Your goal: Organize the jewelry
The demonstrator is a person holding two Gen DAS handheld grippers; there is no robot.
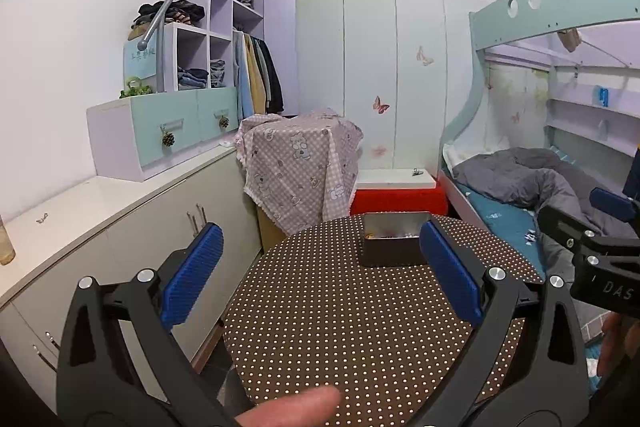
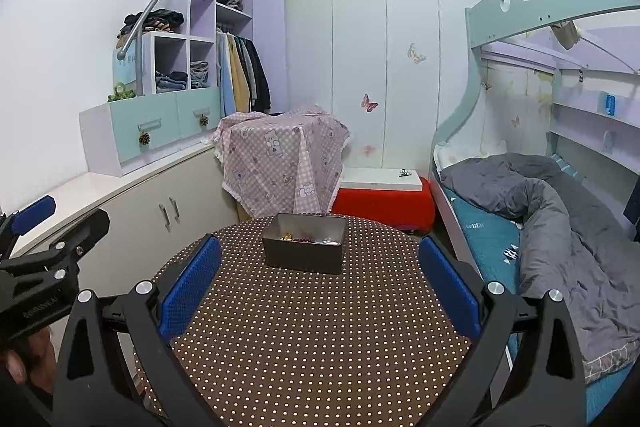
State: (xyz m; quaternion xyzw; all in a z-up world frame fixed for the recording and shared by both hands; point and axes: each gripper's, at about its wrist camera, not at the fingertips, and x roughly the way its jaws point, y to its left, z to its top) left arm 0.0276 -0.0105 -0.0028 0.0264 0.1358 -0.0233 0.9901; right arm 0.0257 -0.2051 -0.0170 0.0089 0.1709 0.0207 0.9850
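Metal tin (image 2: pixel 304 247), beads and jewelry (image 2: pixel 308 238) inside

I see a white wardrobe (image 2: pixel 360 67) on the far wall. Left of it: stepped shelving (image 2: pixel 188 39) above a cabinet (image 2: pixel 160 203). Right of it: a bunk bed (image 2: pixel 540 187).

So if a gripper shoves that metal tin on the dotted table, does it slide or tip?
The tin looks low and wide, so it would probably slide, not tip. Its thin metal walls suggest it is light. The jewelry lying loose inside would likely shift and rattle.
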